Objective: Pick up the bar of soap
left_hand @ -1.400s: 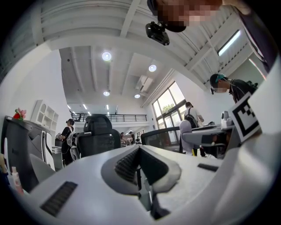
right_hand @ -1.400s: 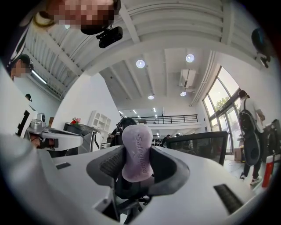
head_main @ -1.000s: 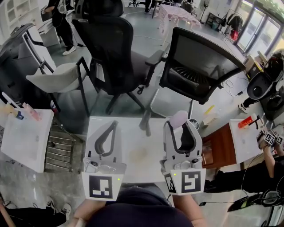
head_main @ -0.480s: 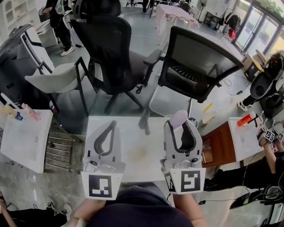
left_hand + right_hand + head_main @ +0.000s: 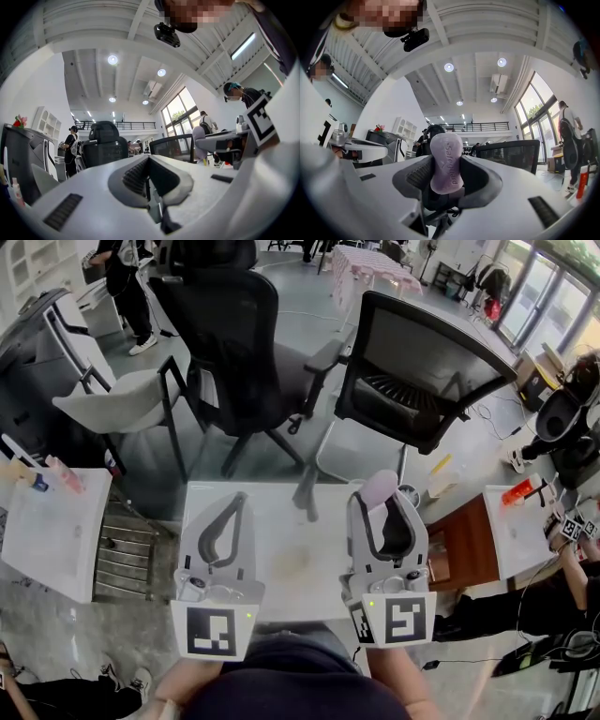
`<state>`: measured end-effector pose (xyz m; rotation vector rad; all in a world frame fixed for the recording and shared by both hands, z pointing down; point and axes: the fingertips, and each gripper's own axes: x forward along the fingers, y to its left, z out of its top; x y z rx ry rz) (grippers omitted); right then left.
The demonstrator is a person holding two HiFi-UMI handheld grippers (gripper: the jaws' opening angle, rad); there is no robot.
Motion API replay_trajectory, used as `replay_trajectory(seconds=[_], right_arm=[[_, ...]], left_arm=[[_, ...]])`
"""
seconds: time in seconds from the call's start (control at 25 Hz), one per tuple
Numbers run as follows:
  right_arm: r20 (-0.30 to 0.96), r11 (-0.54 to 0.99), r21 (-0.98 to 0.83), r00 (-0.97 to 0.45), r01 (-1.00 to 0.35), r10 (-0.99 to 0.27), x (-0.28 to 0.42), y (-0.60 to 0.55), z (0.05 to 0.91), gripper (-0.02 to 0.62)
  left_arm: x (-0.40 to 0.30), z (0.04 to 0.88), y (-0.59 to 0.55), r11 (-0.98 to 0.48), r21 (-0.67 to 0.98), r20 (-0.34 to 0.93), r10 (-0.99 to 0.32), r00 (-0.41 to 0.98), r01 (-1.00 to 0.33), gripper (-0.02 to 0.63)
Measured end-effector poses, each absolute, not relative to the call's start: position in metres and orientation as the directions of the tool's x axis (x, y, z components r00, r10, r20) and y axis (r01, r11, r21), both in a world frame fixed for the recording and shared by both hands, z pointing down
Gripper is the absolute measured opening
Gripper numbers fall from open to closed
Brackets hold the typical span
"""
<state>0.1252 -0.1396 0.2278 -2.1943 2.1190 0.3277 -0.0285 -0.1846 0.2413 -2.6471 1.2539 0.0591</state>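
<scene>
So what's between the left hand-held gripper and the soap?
In the head view, only bare white table separates the left hand-held gripper from the soap, plus a dark shape near the far edge I cannot identify.

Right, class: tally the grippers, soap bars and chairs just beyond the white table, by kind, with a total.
Grippers: 2, left gripper, right gripper
Soap: 1, the bar of soap
Chairs: 3, black high-back chair, black mesh chair, pale grey chair
Total: 6
</scene>
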Motion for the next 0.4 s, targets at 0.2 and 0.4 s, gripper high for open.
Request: replay_trajectory(seconds=[0.2,0.4], right_arm=[[-0.200,-0.045,0.096,0.025,-0.994,-0.980,0.1270,-0.1386,0.2288,0.189],[-0.194,-0.049,0.098,0.029,-0.994,-0.981,0.1301,-0.1393,0.2315,0.189]], left_arm=[[-0.0260,0.2420,-0.1837,-0.618,-0.174,-0.124,-0.759,0.640,-0.767,-0.002],[-0.0226,0.2437,-0.1845,-0.621,-0.174,-0.122,-0.757,0.642,-0.764,-0.002]])
